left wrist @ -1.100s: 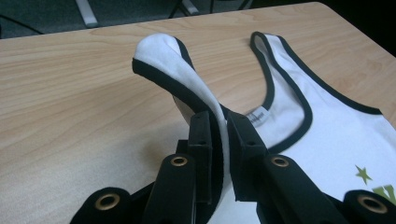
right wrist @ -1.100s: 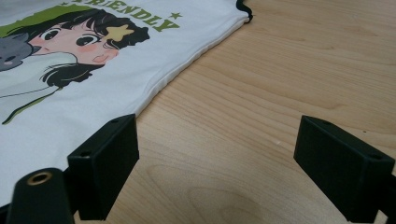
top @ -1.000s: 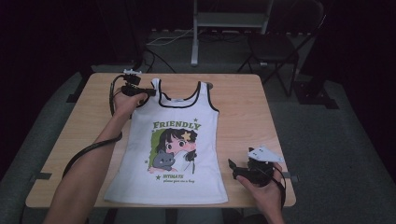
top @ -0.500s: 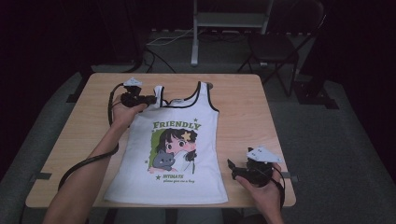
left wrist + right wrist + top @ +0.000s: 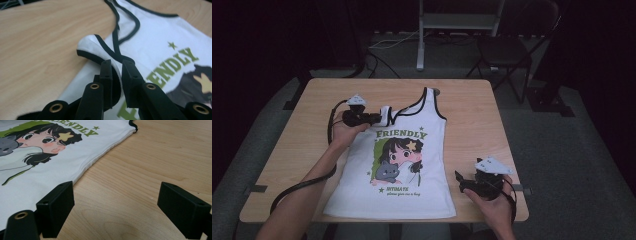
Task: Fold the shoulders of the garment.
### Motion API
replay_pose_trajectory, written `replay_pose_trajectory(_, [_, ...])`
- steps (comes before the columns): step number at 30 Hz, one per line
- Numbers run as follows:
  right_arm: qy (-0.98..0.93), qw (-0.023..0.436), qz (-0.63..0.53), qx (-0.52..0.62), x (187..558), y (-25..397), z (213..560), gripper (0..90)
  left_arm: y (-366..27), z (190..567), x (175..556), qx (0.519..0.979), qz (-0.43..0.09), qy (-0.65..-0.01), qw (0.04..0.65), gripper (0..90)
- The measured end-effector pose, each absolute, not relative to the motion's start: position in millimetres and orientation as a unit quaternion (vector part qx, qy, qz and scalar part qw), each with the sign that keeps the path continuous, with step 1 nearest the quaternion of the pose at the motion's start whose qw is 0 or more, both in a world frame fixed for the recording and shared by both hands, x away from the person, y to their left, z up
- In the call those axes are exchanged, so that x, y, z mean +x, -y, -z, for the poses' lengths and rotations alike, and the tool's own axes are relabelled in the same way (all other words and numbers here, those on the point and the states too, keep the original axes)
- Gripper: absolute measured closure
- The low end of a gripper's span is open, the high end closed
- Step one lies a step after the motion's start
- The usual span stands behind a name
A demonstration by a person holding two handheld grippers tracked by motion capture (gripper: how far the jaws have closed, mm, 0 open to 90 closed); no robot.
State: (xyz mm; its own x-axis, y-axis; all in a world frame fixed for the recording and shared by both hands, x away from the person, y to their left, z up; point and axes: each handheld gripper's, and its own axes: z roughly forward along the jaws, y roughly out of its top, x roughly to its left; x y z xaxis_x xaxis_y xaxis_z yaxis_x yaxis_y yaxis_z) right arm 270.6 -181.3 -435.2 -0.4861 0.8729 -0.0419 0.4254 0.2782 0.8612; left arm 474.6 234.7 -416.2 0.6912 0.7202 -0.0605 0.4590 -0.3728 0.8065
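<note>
Left tool (image 5: 117,68) pinches the tank top's (image 5: 407,165) folded strap; right tool (image 5: 115,207), jaws spread, rests on the tabletop (image 5: 472,115) beside its hem.

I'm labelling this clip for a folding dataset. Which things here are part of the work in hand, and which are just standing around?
In the job:
- white tank top, its strap folded over
- left gripper, jaws shut on that strap
- right gripper, jaws open beside the hem
- table under the top

Just about:
- chair behind the table
- metal stand
- floor cables
</note>
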Motion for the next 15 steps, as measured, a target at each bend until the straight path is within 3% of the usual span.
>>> replay_pose_trajectory(15, [-0.754, 0.267, -0.418, 0.430, 271, 179, 435, 13.4, -231, 427, 454, 0.844, -0.142, -0.328, 0.399, 76.5])
